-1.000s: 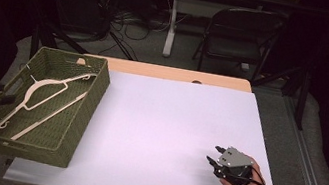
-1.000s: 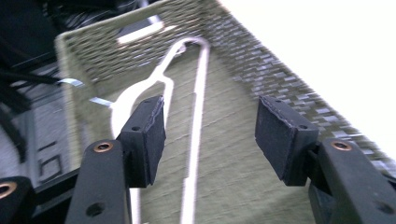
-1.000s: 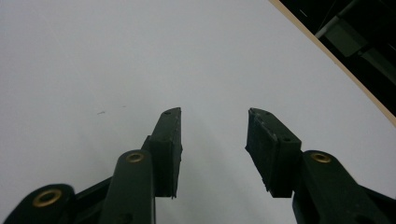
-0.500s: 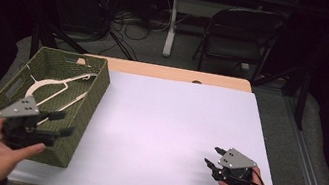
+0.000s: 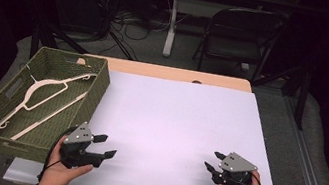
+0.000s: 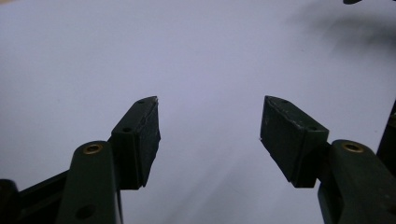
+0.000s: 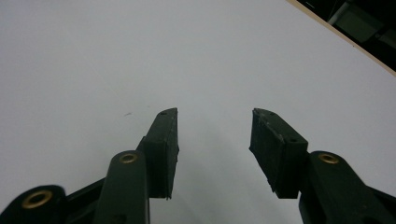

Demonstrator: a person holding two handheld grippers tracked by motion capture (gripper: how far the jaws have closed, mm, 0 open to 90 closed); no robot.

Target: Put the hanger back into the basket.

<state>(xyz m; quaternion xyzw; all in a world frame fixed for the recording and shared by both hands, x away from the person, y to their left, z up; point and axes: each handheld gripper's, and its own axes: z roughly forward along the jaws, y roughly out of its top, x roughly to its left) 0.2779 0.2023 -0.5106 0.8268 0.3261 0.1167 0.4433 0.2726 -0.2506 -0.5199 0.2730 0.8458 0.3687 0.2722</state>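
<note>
While both claws rest empty on white desk [image 5: 172,124], left claw [image 5: 105,146] spread wide, right claw [image 5: 212,160] jaws just narrowing; cream hangers [image 5: 45,98] lie in green wicker basket [image 5: 96,91]. Approach hook end squarely.

Hanger [image 5: 42,97] partly hidden behind near basket [image 5: 7,140] wall.
</note>
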